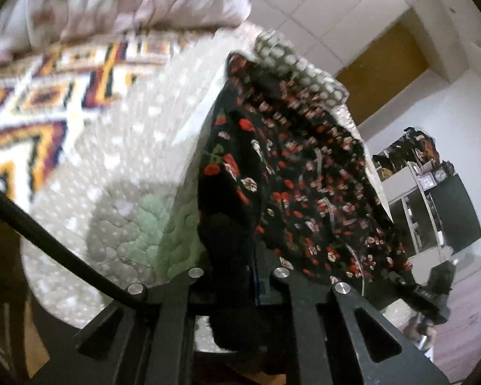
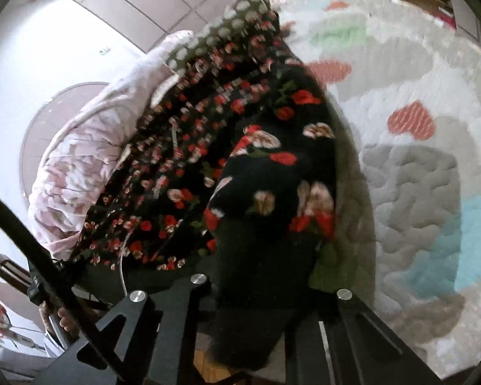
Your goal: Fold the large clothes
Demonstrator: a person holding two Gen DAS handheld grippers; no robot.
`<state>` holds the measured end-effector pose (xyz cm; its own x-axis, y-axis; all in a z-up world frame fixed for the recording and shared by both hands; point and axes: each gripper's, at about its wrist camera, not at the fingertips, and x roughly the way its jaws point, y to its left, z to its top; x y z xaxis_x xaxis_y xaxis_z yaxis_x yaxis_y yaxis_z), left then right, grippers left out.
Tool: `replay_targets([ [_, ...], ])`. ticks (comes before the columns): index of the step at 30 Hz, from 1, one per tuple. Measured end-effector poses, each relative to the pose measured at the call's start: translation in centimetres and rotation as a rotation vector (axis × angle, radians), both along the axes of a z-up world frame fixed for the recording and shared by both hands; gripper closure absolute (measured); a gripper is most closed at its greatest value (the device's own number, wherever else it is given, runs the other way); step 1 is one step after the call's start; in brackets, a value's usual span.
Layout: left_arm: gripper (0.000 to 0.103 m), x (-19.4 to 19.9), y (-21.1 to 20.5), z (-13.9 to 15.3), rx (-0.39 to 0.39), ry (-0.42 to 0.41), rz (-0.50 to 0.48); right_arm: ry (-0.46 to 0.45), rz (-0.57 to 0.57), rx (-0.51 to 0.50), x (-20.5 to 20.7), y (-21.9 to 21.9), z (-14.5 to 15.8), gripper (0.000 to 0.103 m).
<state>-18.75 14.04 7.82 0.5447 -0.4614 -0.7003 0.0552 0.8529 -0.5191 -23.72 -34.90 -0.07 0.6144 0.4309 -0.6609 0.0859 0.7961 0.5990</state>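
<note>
A large black garment with a red and white flower print [image 1: 304, 176] hangs lifted above a quilted bed cover [image 1: 122, 147]. It has an olive lining with white dots [image 1: 291, 61] at its far top edge. My left gripper [image 1: 237, 250] is shut on a near corner of the garment, and the cloth hides its fingertips. In the right wrist view the same garment [image 2: 227, 147] hangs in front of the camera. My right gripper [image 2: 266, 256] is shut on another near corner; black cloth covers its fingers.
A pale quilt with coloured patches and red hearts [image 2: 413, 147] lies below. A patterned rug or blanket [image 1: 38, 102] and a pink bundled duvet [image 2: 89, 160] lie beyond. Shelves with clutter [image 1: 433, 192] stand by the wall.
</note>
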Motion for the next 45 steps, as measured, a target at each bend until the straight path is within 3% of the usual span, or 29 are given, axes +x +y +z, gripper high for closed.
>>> replay_targets([
  [5,0.093,-2.6,-0.3,2.5,0.037,-0.060,-0.017,-0.070,0.009,-0.003,-3.6,-0.8,2.6,0.093],
  [9,0.093,-3.9,0.2,1.9,0.045,-0.050,-0.010,-0.074,0.044,0.004,-5.9,-0.1,2.7,0.093],
  [14,0.093,-1.7,0.5,1.5,0.053,-0.029,0.002,-0.058,0.087,-0.006,-4.6,0.8,2.5,0.093],
  [19,0.093,5.7,-1.0,4.8,0.094,-0.100,0.006,-0.117,0.130,-0.109,1.0,0.9,6.4,0.093],
  [24,0.093,17.9,-3.4,8.2,0.135,-0.108,0.041,-0.182,0.092,-0.172,10.6,-0.4,11.5,0.093],
  [28,0.092,26.7,-5.6,9.0,0.196,-0.097,0.095,-0.187,0.017,-0.222,19.4,-0.6,14.3,0.093],
  [31,0.092,31.3,-7.2,7.4,0.245,-0.058,0.125,-0.137,-0.033,-0.241,24.9,-0.8,13.6,0.093],
  [34,0.092,35.0,-8.5,4.3,0.295,0.012,0.130,-0.034,-0.072,-0.272,30.3,-1.3,10.2,0.093],
  [38,0.089,37.4,-8.8,1.6,0.303,0.055,0.120,0.036,-0.074,-0.268,33.5,-2.6,6.4,0.092],
  [41,0.086,38.8,-8.2,0.8,0.226,0.065,0.101,0.057,-0.084,-0.198,35.0,-4.1,4.4,0.091],
  [43,0.078,39.6,-7.1,0.4,0.127,0.071,0.103,0.058,-0.099,-0.090,35.9,-5.7,3.4,0.086],
  [45,0.068,40.2,-5.9,0.0,0.015,0.085,0.122,0.054,-0.131,0.055,36.7,-7.5,2.3,0.072],
])
